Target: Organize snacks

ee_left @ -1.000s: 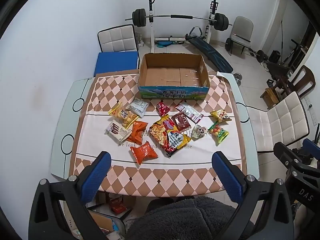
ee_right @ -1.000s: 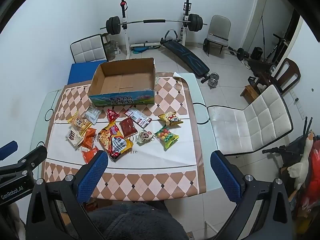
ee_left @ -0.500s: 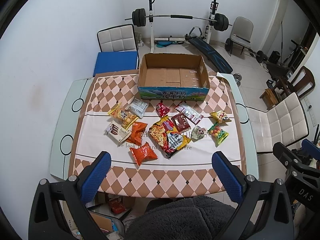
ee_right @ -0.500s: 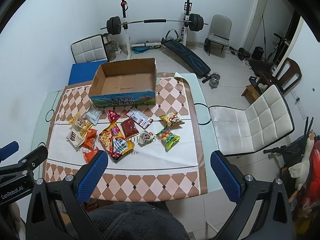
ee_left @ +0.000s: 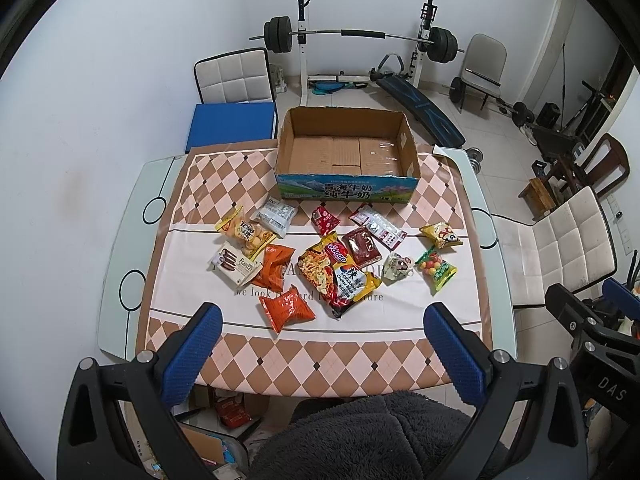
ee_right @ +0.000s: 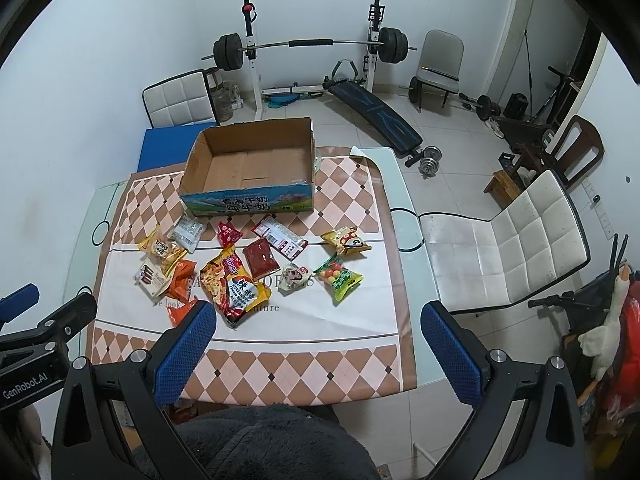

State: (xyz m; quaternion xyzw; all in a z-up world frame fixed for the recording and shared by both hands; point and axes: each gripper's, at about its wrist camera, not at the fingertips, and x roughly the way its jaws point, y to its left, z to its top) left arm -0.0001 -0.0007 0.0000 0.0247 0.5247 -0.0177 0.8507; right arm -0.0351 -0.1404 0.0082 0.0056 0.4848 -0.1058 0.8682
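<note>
Several snack packets lie loose on the checked tablecloth (ee_left: pixel 320 356), among them a large noodle packet (ee_left: pixel 340 272), two orange packets (ee_left: pixel 286 308), a green candy packet (ee_left: pixel 436 270) and a yellow one (ee_left: pixel 440 236). An empty open cardboard box (ee_left: pixel 348 156) stands behind them at the table's far edge. The box (ee_right: pixel 250 168) and the noodle packet (ee_right: pixel 234 286) also show in the right wrist view. My left gripper (ee_left: pixel 320 344) and my right gripper (ee_right: pixel 316 340) are both open and empty, held high above the table's near edge.
White padded chairs stand at the right (ee_right: pixel 508 248) and far left (ee_left: pixel 234 78). A blue mat (ee_left: pixel 232 126) lies behind the table. A barbell rack (ee_left: pixel 360 36) and a bench (ee_left: pixel 420 110) stand by the far wall. A dark fleece sleeve (ee_left: pixel 360 440) fills the bottom.
Both grippers have drifted slightly back and up; the table looks a little farther. Nothing on the table has moved.
</note>
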